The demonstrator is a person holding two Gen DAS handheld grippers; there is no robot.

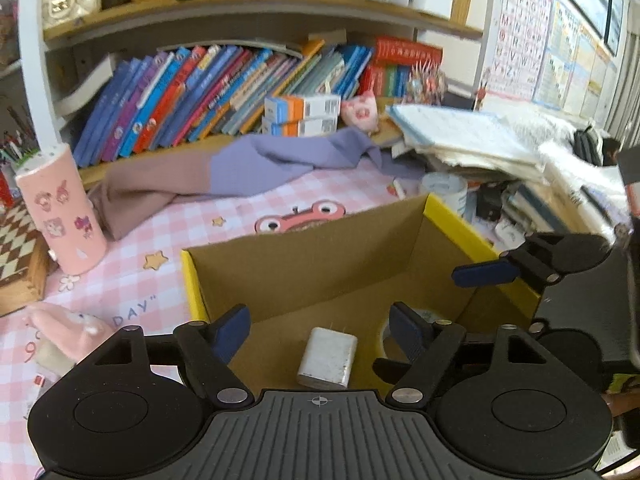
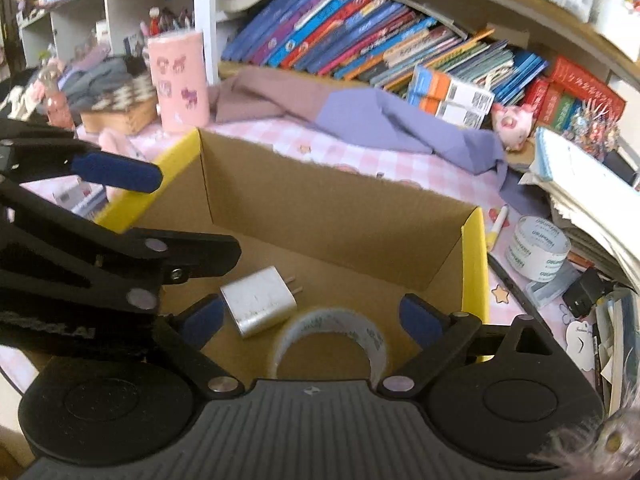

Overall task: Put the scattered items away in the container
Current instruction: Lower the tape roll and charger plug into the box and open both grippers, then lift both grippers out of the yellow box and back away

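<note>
Lying scuffed and white in the cardboard box (image 1: 304, 272): charger (image 1: 327, 358), untouched between left gripper (image 1: 320, 334) jaws spread apart; right gripper (image 2: 312, 320) likewise agape.

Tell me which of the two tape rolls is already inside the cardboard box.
The clear tape roll, beside the white charger on the box floor. The white printed roll lies outside on the pink mat.

white charger (image 2: 258, 307), tape roll (image 2: 332, 340), inside box (image 2: 320, 212)
</note>
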